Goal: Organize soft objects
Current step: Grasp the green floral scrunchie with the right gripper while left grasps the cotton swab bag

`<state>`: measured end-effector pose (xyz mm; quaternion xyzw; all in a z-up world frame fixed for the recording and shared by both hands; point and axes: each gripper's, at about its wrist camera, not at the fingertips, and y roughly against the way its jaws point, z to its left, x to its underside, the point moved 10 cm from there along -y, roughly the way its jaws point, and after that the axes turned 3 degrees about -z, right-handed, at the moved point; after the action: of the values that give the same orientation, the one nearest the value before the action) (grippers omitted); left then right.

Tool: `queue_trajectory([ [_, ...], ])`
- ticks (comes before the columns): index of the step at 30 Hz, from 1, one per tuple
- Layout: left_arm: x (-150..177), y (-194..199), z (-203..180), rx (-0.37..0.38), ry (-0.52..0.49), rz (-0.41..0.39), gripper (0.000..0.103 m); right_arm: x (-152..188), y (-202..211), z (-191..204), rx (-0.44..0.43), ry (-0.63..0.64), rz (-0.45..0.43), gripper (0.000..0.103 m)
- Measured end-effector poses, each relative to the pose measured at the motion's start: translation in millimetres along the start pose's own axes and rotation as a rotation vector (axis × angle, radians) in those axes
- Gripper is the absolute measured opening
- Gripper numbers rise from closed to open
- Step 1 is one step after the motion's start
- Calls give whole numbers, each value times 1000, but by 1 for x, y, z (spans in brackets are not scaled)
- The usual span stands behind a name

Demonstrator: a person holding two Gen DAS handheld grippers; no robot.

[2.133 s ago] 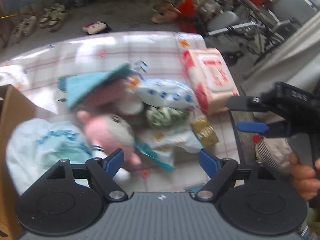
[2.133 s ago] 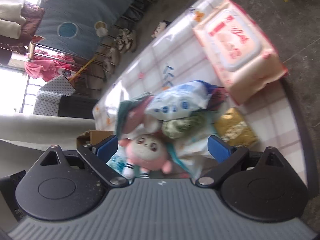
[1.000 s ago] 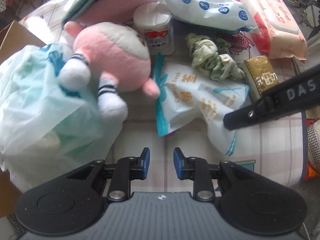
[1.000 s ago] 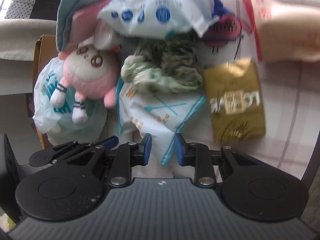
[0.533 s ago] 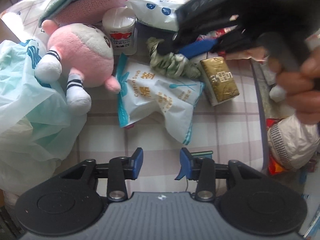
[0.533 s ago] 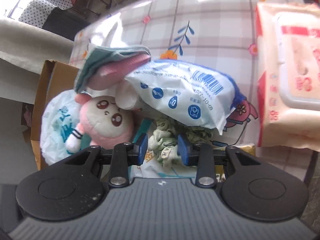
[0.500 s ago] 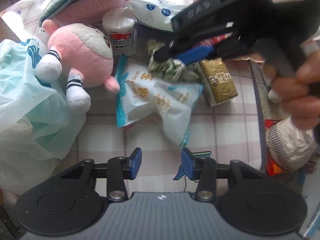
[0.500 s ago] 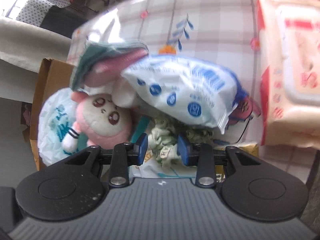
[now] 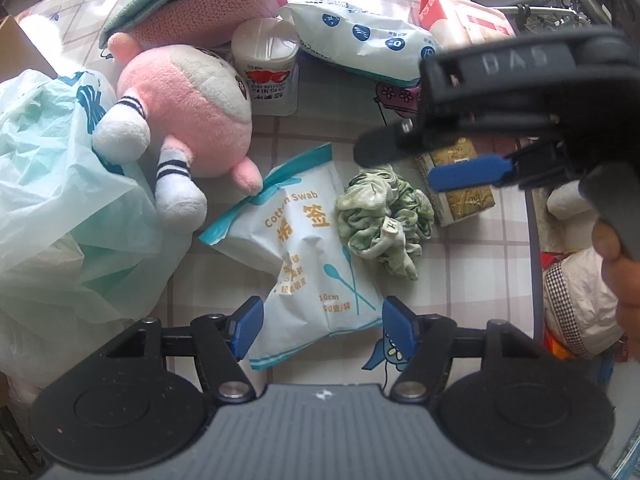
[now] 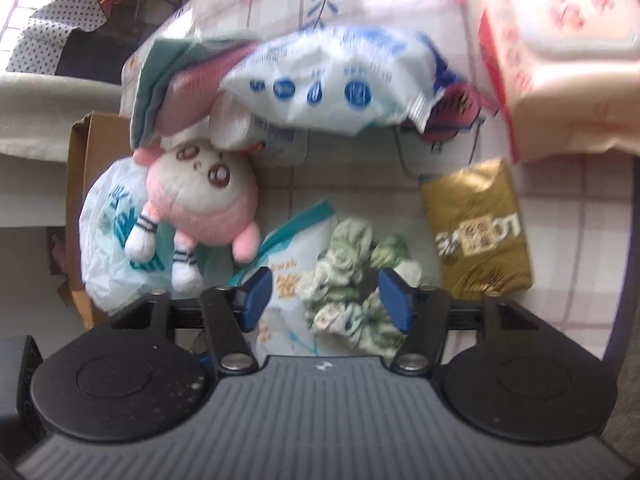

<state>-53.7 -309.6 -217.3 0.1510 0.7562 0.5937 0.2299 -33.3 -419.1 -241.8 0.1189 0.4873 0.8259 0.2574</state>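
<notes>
Between our right gripper's [image 10: 325, 298] just-spread, empty blue pads lies the green scrunchie [image 10: 352, 292], soft and light, best pinched across its bunched middle, while our left gripper [image 9: 323, 326], also just parted, straddles the cotton-swab packet [image 9: 304, 256].

We hold our left claw [image 9: 323, 330] pointing steeply down, its jaws just opened wide, blue pads [image 9: 247, 327] apart and pressing on nothing. Our right claw [image 10: 326, 300] also tips downward, its jaws likewise just opened, gripping nothing. From the left wrist view, our right hand [image 9: 618, 270] wraps that claw's handle at the right edge.
</notes>
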Motion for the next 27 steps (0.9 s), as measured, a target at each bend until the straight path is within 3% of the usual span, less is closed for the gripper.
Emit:
queue_trajectory([
  [2,-1,-2,-2,-15,-20,0,67,-7,1,1,17,17,-23,73],
  [8,-1,-13,-7,-49,-59,-4,67,-7,-25,-2,52,48,34,71],
  [9,-1,-15,-7,-51,-61,-6,67,-5,-29,-3,58,44,44,68],
  [13,-4,-19,-12,-46,-62,-11,74,-1,-32,-12,56,3,37,26],
  [16,-6,-24,-15,-56,-74,-10,76,-1,-22,-23,53,-36,14,19],
  [23,-9,-44,-12,-104,-64,29,72,7,-1,-46,31,-111,-24,18],
  [27,-7,-52,-6,-87,-29,38,70,10,-5,-50,-5,-147,-34,18],
])
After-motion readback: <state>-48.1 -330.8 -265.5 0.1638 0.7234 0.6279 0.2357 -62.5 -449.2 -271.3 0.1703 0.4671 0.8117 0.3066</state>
